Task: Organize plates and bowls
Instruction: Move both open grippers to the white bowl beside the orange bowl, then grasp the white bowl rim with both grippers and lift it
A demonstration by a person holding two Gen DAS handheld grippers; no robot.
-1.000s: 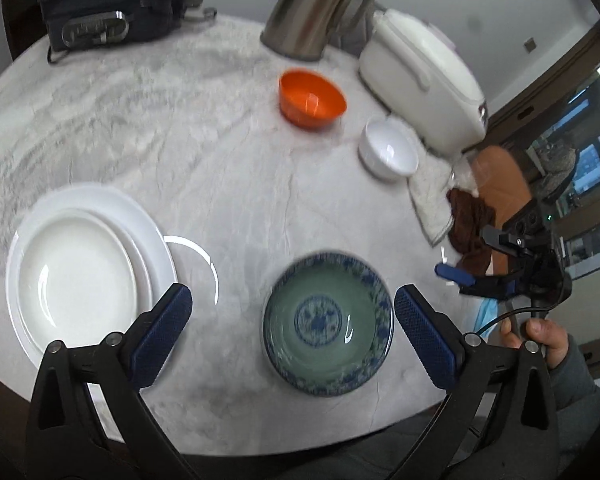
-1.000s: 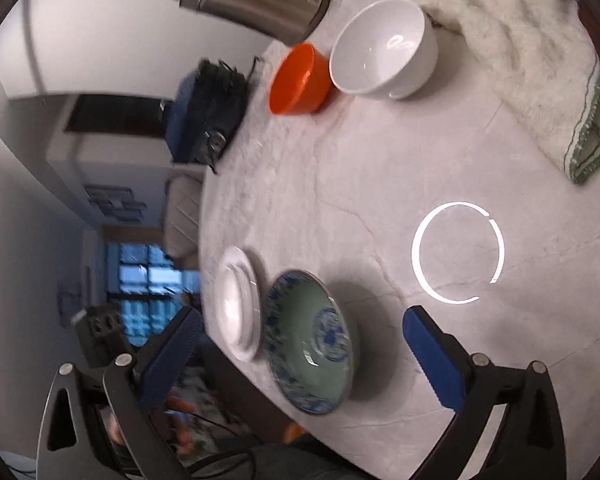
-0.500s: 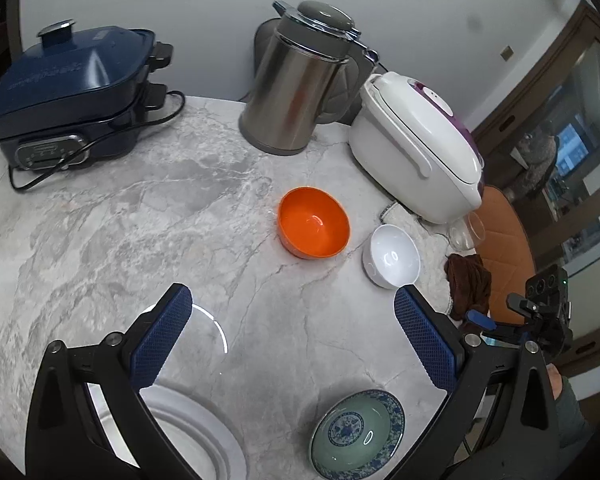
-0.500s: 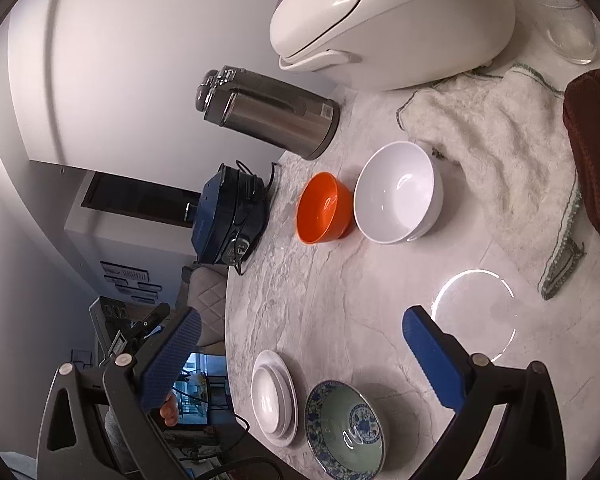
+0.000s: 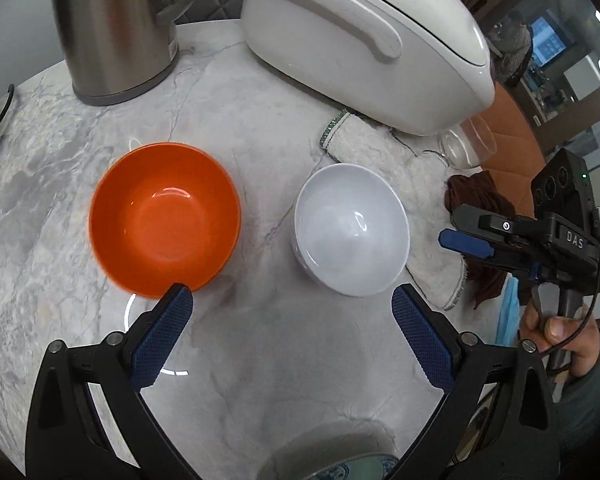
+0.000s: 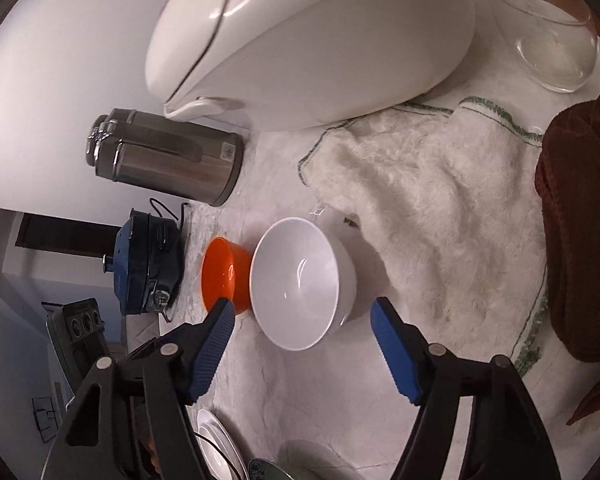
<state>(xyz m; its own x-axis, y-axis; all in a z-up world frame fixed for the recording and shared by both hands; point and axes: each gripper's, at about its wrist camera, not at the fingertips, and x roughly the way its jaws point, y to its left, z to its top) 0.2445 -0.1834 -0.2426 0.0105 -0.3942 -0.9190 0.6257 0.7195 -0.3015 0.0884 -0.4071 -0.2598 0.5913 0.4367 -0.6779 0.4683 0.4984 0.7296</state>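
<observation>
At surface back: both tongs are arriving at the bowls, leaving the plates behind.
Left tongs (image 5: 292,312): gaping, empty, nearing orange bowl (image 5: 165,224).
Right tongs (image 6: 302,322): narrowing, empty, lining up on white bowl (image 6: 300,280).
Meaning: bowl pickup is starting.

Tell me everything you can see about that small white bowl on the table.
The white bowl is round, deep and glossy, like glazed ceramic or melamine; which I cannot tell. It is plain white and empty, with a light glinting inside. It stands upright on the grey marbled table, apart from the orange bowl on one side, with the white towel close on the other. Nothing grips it; the right gripper faces it, jaws apart.
</observation>
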